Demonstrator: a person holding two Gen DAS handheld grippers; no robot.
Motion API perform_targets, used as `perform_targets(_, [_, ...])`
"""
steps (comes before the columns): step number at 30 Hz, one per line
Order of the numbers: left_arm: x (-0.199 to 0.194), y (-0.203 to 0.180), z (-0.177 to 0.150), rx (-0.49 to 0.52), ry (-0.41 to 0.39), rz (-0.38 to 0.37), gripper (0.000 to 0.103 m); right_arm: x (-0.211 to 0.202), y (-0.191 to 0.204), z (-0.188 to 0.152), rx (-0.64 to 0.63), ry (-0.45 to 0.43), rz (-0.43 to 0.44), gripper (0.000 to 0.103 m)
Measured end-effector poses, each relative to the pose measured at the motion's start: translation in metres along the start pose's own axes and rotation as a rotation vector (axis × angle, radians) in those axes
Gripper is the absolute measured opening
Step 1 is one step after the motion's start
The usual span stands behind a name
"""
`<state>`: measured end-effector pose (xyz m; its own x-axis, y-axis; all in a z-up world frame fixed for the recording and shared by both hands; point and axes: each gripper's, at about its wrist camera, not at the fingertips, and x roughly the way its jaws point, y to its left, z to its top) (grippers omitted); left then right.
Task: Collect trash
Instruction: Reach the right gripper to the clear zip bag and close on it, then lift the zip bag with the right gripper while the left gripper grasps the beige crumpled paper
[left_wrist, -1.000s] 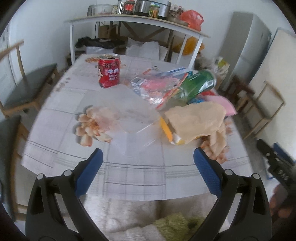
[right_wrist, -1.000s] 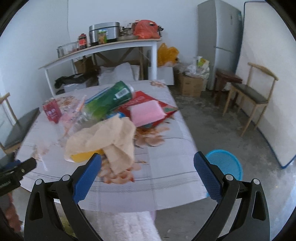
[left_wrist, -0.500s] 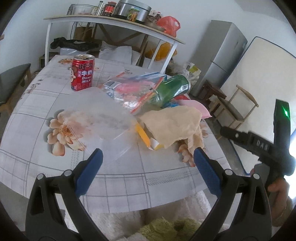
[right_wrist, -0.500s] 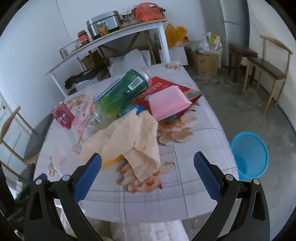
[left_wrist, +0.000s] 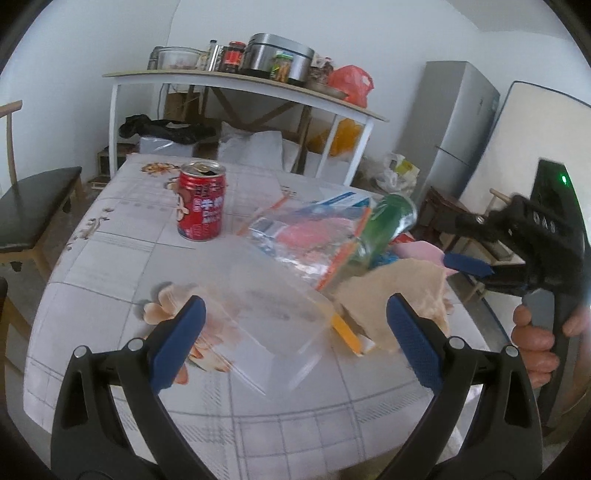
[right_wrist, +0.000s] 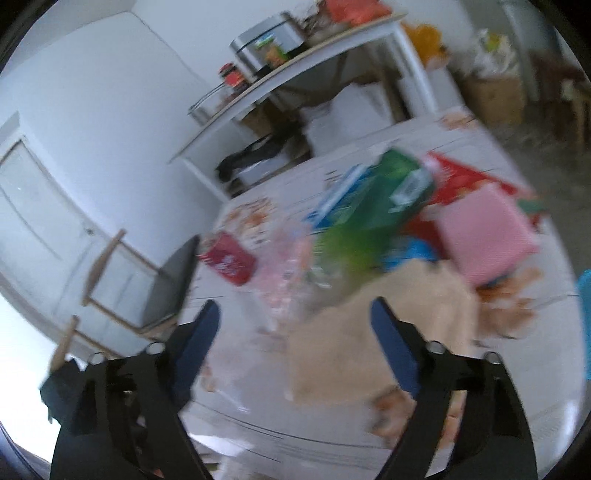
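Note:
Trash lies on a table with a flowered cloth. A red drink can stands upright at the far left. A clear plastic container lies in front of my open left gripper. A crumpled tan paper lies to its right, also in the right wrist view. A green bottle lies on its side on a clear bag of wrappers. My right gripper is open and empty above the tan paper. The right wrist view is blurred.
A pink sponge and a red packet lie at the table's right side. A blue basket stands on the floor to the right. A white shelf with pots stands behind. A dark chair stands at the left.
Both grippers have moved in over the table. The left one is closer to the clear container. The right one has swung left and down toward the tan paper, blurring its view.

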<state>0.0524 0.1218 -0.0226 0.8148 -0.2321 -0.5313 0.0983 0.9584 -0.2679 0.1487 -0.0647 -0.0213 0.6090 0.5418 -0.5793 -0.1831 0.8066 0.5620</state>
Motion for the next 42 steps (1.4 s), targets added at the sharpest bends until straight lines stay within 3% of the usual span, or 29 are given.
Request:
perform_targets(3, [0.005, 0.006, 0.002, -0.009, -0.003, 0.017, 0.094, 0.027, 0.008, 0.007, 0.028, 0.062, 0.071, 0.067])
perform_targets(7, [0.013, 0.011, 0.003, -0.017, 0.003, 0.038, 0.093, 0.06, 0.005, 0.007, 0.096, 0.165, 0.063, 0.055])
perform_targets(14, [0.026, 0.022, -0.002, -0.046, 0.046, 0.012, 0.077, 0.091, -0.008, 0.002, 0.194, 0.25, 0.078, 0.05])
perform_targets(22, [0.037, 0.03, -0.006, -0.08, 0.085, -0.004, 0.07, 0.116, -0.013, 0.0, 0.238, 0.304, 0.064, 0.044])
perform_targets(27, [0.04, 0.034, -0.008, -0.086, 0.095, -0.012, 0.068, 0.121, -0.017, -0.001, 0.259, 0.311, 0.072, 0.029])
perform_targets(29, [0.04, 0.034, -0.008, -0.087, 0.097, -0.012, 0.068, 0.121, -0.018, -0.001, 0.263, 0.315, 0.089, 0.014])
perform_targets(31, [0.04, 0.034, -0.009, -0.089, 0.101, -0.011, 0.068, 0.12, -0.015, -0.002, 0.256, 0.316, 0.103, 0.009])
perform_targets(36, [0.039, 0.035, -0.01, -0.091, 0.103, -0.008, 0.068, 0.109, -0.004, -0.001, 0.208, 0.285, 0.132, 0.005])
perform_targets(42, [0.035, 0.035, -0.011, -0.082, 0.092, -0.005, 0.068, 0.08, 0.01, 0.015, 0.125, 0.177, 0.158, 0.003])
